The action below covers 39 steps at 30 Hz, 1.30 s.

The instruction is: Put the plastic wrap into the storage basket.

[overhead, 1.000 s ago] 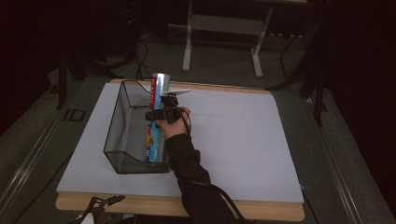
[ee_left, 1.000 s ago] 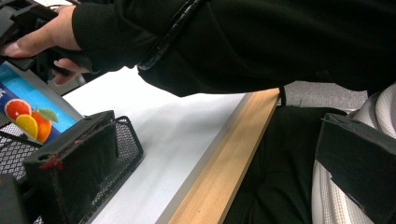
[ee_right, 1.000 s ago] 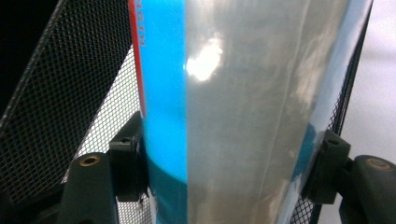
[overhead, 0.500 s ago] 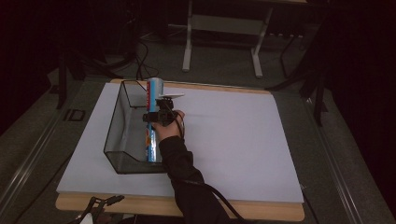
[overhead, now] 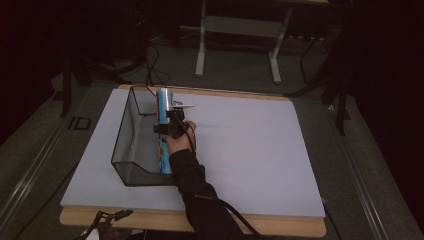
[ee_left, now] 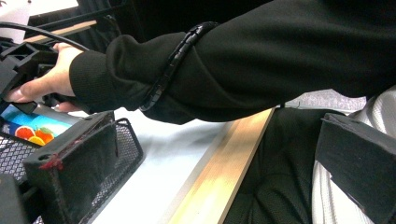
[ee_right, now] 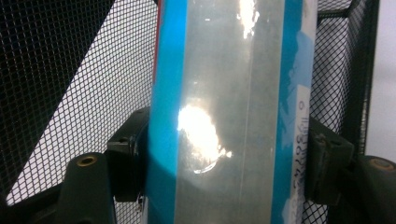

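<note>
While clamped in the right gripper [overhead: 170,129] jaws, blue packet [overhead: 164,131] inside mesh basket [overhead: 125,145]; left jaws apart.

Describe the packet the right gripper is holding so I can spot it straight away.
On the white table, look at the black mesh basket near its left side. Along the basket's right wall lies a long blue and silver packet, clamped between the jaws of the right gripper. It is the one colourful, shiny thing there.

Dim room, grey floor [overhead: 45,145], metal frame [overhead: 240,25]
</note>
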Each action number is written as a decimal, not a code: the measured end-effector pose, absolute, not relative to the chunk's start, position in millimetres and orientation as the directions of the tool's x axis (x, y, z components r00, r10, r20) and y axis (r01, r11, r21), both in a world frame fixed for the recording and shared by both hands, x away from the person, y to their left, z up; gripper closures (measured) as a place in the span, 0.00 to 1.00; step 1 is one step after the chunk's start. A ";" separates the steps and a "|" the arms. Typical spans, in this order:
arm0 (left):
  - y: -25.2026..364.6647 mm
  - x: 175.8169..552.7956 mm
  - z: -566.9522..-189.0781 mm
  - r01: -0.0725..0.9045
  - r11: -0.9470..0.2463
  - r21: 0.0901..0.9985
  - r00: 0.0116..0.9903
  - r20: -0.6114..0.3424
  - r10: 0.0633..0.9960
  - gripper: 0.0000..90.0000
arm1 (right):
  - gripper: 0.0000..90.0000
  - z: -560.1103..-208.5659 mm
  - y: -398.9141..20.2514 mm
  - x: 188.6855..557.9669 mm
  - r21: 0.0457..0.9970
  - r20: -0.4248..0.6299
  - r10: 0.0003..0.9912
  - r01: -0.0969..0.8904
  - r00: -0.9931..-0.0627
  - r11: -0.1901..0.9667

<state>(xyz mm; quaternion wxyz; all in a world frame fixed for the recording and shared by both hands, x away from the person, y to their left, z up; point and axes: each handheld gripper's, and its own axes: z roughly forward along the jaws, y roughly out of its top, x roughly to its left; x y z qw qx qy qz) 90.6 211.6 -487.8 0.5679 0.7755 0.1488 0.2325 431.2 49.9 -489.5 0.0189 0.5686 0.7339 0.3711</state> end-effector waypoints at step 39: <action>208.5 92.8 -490.3 -0.017 -0.324 0.946 0.848 0.185 0.496 0.00 | 0.14 -433.6 -64.2 371.8 0.784 0.000 0.756 0.469 -0.655 0.407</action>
